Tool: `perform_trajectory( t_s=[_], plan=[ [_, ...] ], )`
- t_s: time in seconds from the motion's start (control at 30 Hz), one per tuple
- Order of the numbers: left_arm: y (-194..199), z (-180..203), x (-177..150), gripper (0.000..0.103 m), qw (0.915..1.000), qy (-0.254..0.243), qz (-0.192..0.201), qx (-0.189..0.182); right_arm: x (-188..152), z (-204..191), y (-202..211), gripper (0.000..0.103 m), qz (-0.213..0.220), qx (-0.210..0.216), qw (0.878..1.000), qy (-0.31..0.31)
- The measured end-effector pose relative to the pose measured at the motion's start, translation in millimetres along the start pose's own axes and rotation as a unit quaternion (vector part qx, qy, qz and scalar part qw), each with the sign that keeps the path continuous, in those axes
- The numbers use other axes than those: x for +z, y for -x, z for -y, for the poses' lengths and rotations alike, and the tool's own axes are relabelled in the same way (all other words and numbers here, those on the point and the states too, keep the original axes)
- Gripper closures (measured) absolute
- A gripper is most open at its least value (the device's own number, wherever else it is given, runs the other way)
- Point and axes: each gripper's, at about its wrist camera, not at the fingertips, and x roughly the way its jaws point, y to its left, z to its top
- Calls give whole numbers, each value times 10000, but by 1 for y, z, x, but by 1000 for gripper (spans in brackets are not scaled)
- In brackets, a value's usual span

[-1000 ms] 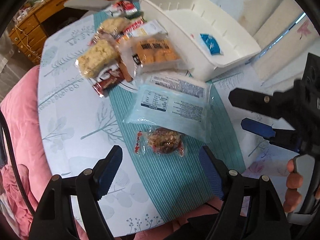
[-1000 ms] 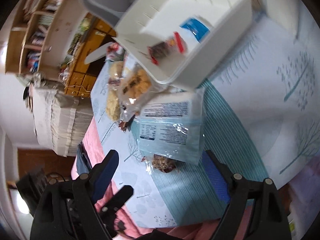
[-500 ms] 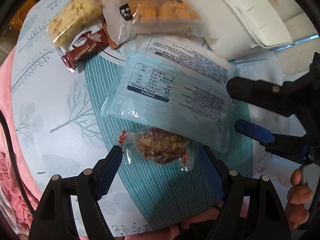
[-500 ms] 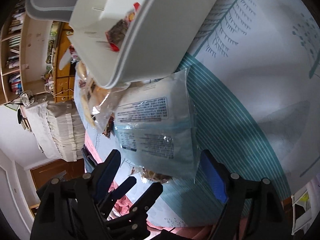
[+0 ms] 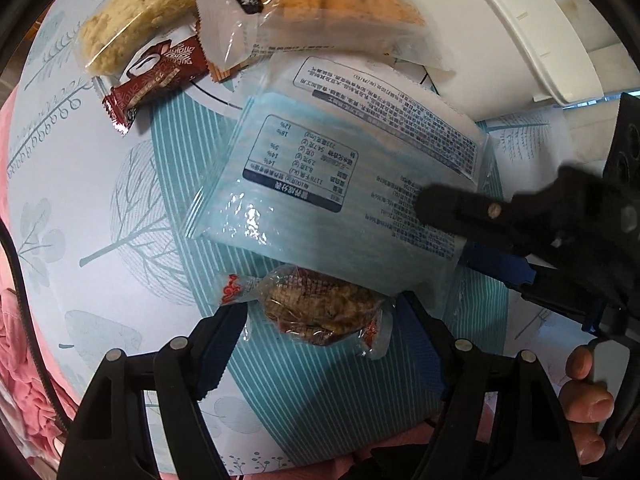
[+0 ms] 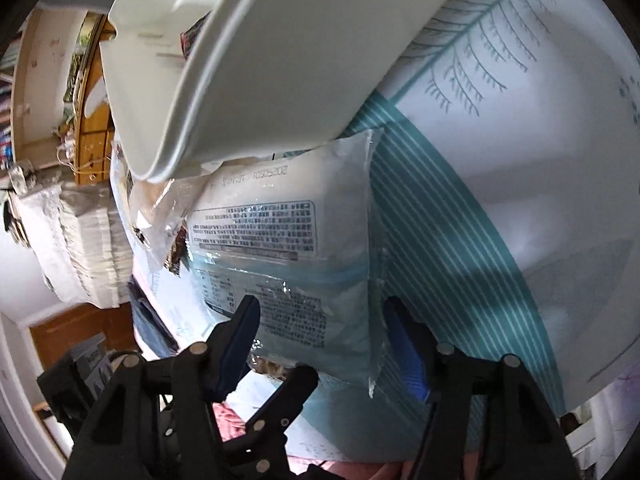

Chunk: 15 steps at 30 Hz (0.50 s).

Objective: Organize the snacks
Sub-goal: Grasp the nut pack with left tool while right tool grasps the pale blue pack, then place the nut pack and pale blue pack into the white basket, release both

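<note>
A brown snack in a clear wrapper with red ends point(image 5: 320, 312) lies on the striped tablecloth, partly tucked under a big light-blue packet point(image 5: 340, 184). My left gripper point(image 5: 322, 306) points down over it, and its closing jaws stand on either side of the wrapper without squeezing it. My right gripper point(image 5: 448, 228) straddles the blue packet's right edge. In the right wrist view the blue packet point(image 6: 304, 264) fills the gap of the right gripper point(image 6: 320, 308). Those jaws are closing, and no pad visibly presses.
A white basket point(image 5: 540, 40) stands just behind the packet and looms over it in the right wrist view point(image 6: 280, 60). A yellow puffed bar point(image 5: 132, 12), a dark red wrapper point(image 5: 156, 76) and an orange biscuit pack point(image 5: 320, 4) lie at the back left. Pink cloth point(image 5: 24, 360) borders the table.
Both grippers have dropped closer to the table. The left now brackets the brown snack. The right jaws have narrowed around the blue packet's edge.
</note>
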Motion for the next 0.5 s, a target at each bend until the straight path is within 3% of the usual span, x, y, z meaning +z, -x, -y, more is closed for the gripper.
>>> perform_trajectory(
  t_s=[0.03,0.13,0.27,0.5],
  plan=[
    [-1,0,-1,30,10000,12,-5,-8,-1,0,0,64,19,-99,9999,16],
    [2,-5,-4,32,10000,16,31,-31,-1,5,0,80,-1,84,10000,-25],
    [3,-3,-8,37,9999,-24,104,7,-5,1,6,91,100,60,9998,168],
    [2,-15,-21,45,9998,39,173,-3,-15,-7,20,97,318,290,9982,428]
  ],
)
